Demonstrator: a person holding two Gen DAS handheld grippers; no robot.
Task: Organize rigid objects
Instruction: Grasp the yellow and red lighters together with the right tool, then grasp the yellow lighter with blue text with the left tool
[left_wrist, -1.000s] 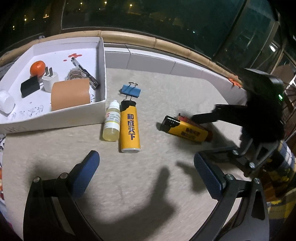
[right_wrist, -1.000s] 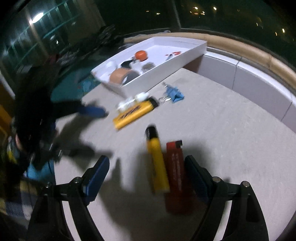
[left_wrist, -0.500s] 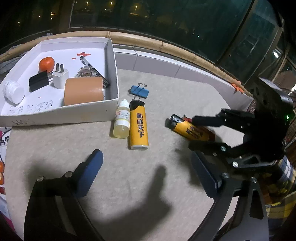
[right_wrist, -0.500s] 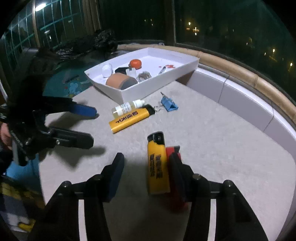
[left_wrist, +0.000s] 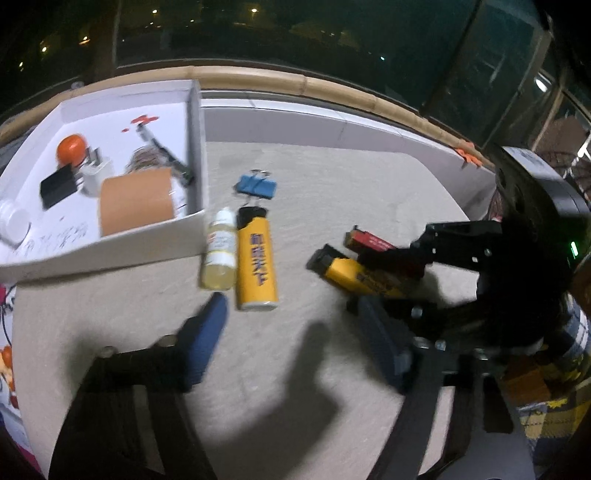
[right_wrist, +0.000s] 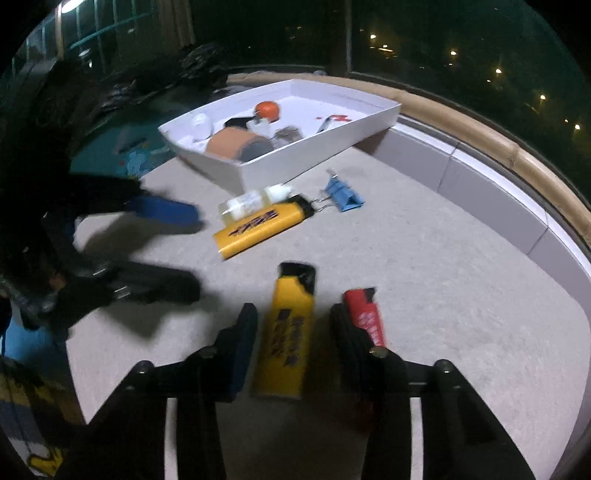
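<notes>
The right gripper (right_wrist: 291, 328) has its fingers (right_wrist: 242, 339) apart, straddling a yellow lighter (right_wrist: 286, 332) flat on the bench (right_wrist: 443, 280); whether the pads touch it cannot be told. The lighter's long axis runs along the fingers, black cap pointing away. Just right of it, a red lighter (right_wrist: 365, 317) is partly hidden behind the right finger. The left gripper (left_wrist: 295, 332) hovers with fingers (left_wrist: 207, 328) apart, blurred, near a second yellow lighter (left_wrist: 255, 269) lying beside a small bottle (left_wrist: 219, 254), caps toward a blue binder clip (left_wrist: 256, 186). Farther left, the white tray (left_wrist: 110, 251) holds brown tape (left_wrist: 136, 201), partly cut off by its wall.
</notes>
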